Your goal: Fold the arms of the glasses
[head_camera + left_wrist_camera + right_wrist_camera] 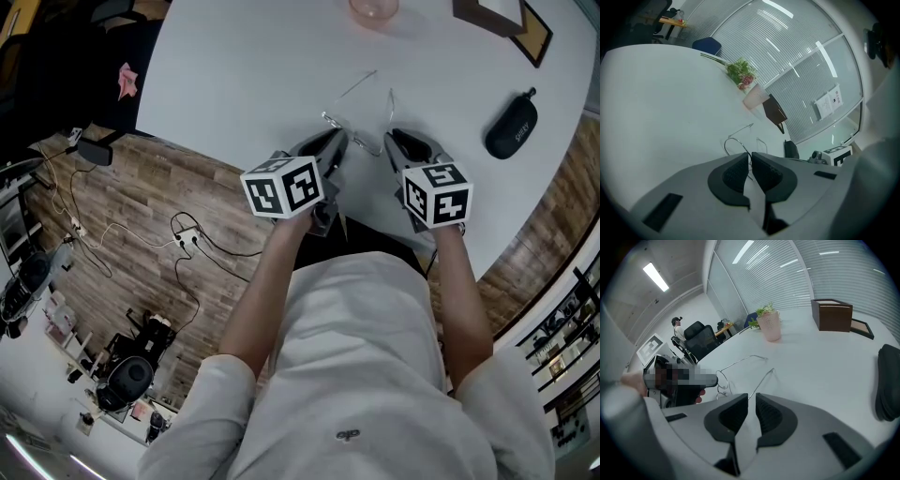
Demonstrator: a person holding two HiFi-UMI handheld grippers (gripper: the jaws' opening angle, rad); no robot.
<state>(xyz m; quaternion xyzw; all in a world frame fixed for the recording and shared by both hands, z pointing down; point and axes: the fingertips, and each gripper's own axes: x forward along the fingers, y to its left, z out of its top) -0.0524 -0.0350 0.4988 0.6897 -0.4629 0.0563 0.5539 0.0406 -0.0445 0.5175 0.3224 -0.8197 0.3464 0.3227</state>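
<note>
On the white tabletop (253,66) right in front of you, the glasses (359,139) have both arms swung out. Your left claw (750,155) is pinched tight on the wire frame by one lens. Your right claw (752,396) is just a slit open, with the nearer arm (761,382) running into the gap, pads not squeezing it.

Vase (373,7) cut by top edge; glasses (356,85) lenses seemingly hidden behind fingers (328,147).
</note>
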